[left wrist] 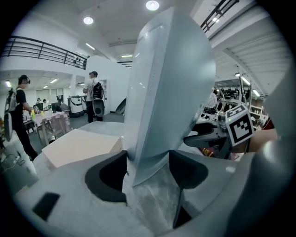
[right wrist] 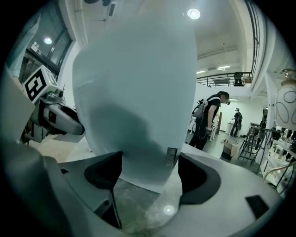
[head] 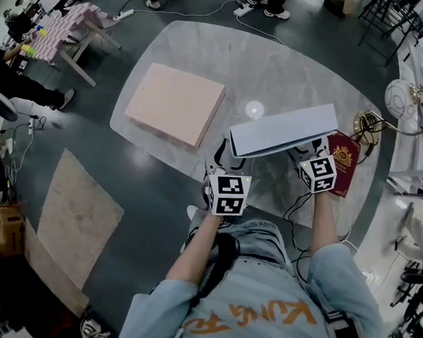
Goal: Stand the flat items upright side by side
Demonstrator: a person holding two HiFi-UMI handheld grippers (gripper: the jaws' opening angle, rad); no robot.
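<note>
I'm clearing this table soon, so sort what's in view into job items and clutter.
Job items:
- pale blue book
- pink flat box
- red booklet

Lying about:
- coiled cable
- white ball
- brown floor mat

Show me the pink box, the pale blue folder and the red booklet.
pink box (head: 174,103): head view, middle of its top face.
pale blue folder (head: 284,131): head view, its broad cover.
red booklet (head: 343,159): head view, its gold-stamped cover.

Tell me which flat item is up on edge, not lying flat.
The pale blue folder, gripped by left tool and right tool; pink box and red booklet lie flat.
</note>
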